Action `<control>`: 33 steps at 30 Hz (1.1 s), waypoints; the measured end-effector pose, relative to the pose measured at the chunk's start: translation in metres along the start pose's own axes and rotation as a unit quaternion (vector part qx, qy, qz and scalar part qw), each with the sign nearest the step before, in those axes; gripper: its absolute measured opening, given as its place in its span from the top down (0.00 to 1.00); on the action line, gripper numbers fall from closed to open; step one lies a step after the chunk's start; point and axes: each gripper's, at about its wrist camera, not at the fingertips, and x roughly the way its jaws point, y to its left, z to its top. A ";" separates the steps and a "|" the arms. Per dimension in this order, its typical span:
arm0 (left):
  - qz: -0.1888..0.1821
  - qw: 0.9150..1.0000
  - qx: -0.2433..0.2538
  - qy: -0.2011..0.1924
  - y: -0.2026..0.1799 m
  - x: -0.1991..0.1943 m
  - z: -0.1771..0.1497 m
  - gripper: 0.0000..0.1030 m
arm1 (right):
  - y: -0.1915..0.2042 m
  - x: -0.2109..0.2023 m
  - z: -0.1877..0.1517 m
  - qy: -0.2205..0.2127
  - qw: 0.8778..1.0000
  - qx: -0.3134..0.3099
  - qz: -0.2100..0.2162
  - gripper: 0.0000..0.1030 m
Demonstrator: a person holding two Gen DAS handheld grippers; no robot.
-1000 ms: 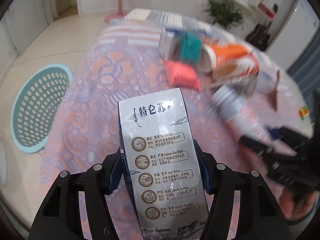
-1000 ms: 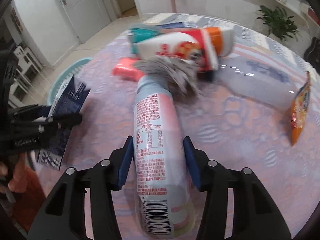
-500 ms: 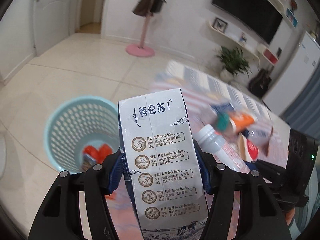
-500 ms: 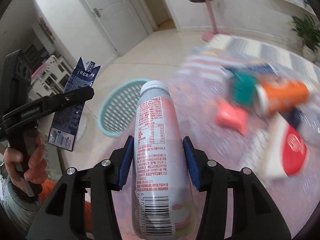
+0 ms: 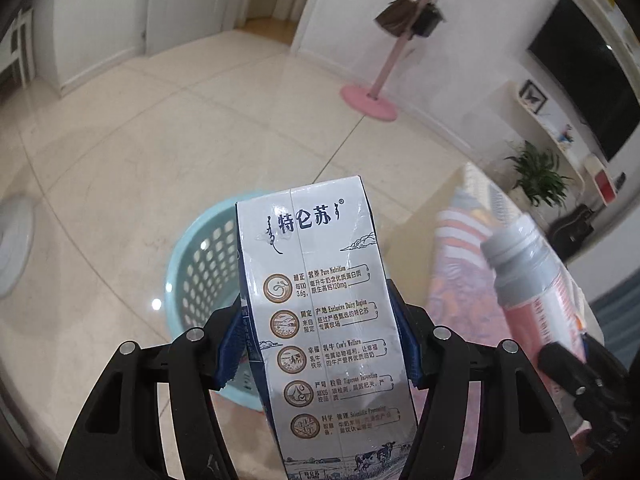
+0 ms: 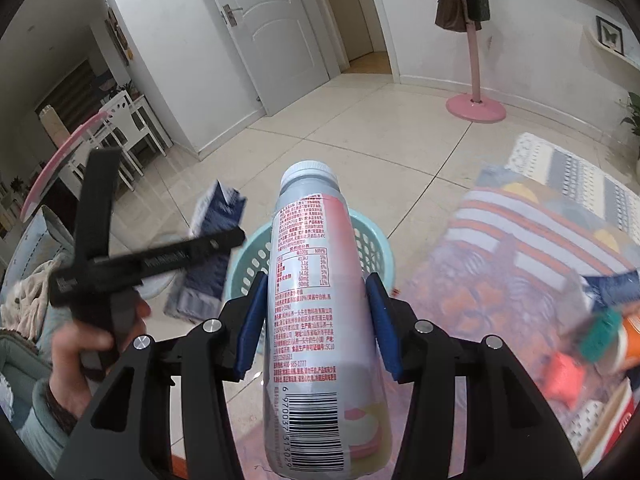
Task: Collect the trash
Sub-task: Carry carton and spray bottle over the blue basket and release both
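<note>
The left gripper [image 5: 320, 344] is clamping a white milk carton [image 5: 320, 312], its blue pads pressing on the carton's two sides about halfway along. The carton is pointing away from the camera, and its far end is covering part of a light-blue perforated basket [image 5: 200, 272] that is standing on the tiled floor [image 5: 160, 140]. In the right wrist view the same carton is showing as a dark blue box [image 6: 216, 248] in the black gripper [image 6: 224, 240], with the person's hand [image 6: 88, 344] gripping the handle at the left.

The right gripper [image 6: 316, 320] is squeezing a pink and grey drink bottle [image 6: 312, 304] around its middle, the capped end pointing away. The bottle is lying across the view of the basket [image 6: 372, 248], which is sitting on the floor past the near edge of the table [image 6: 520, 248]. A patterned cloth is covering the table, and blurred packets [image 6: 564, 372] are lying at its right side.

A pink coat stand [image 6: 476, 80] with bags is standing far off by the wall, near a white door [image 6: 272, 32].
</note>
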 end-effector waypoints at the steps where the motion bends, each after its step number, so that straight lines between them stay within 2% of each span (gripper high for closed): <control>1: 0.002 1.000 -0.002 0.006 0.002 0.006 0.001 0.42 | 0.005 0.006 0.004 0.004 1.000 0.001 -0.002 0.55; 7: 0.042 0.998 -0.022 0.044 0.028 0.046 -0.007 0.41 | 0.016 0.059 0.011 0.043 0.999 0.016 -0.021 0.55; 10: 0.038 0.997 -0.031 0.065 0.038 0.060 -0.013 0.41 | 0.010 0.081 0.010 0.063 0.997 0.021 -0.040 0.55; 14: 0.042 0.996 -0.026 0.070 0.040 0.069 -0.014 0.41 | -0.002 0.104 0.006 0.084 0.994 0.039 -0.058 0.55; 16: 0.032 0.996 -0.037 0.073 0.043 0.072 -0.014 0.40 | -0.006 0.114 0.004 0.093 0.993 0.048 -0.061 0.55; 18: 0.027 0.996 -0.041 0.071 0.045 0.070 -0.016 0.36 | -0.009 0.122 0.003 0.100 0.992 0.052 -0.062 0.55; 19: 0.026 0.996 -0.043 0.073 0.047 0.071 -0.016 0.26 | -0.006 0.123 0.001 0.103 0.991 0.053 -0.064 0.55; 20: 0.025 0.996 -0.046 0.073 0.049 0.070 -0.016 0.24 | -0.006 0.126 0.000 0.106 0.991 0.055 -0.065 0.55; 25: 0.025 0.996 -0.051 0.070 0.048 0.066 -0.015 0.24 | -0.007 0.139 -0.002 0.118 0.989 0.063 -0.058 0.54; 28: 0.020 0.996 -0.060 0.070 0.048 0.063 -0.014 0.24 | -0.012 0.145 -0.003 0.122 0.988 0.084 -0.050 0.35; 33: 0.027 0.997 -0.049 0.046 0.040 0.050 -0.010 0.24 | -0.010 0.134 -0.006 0.111 0.990 0.070 -0.053 0.35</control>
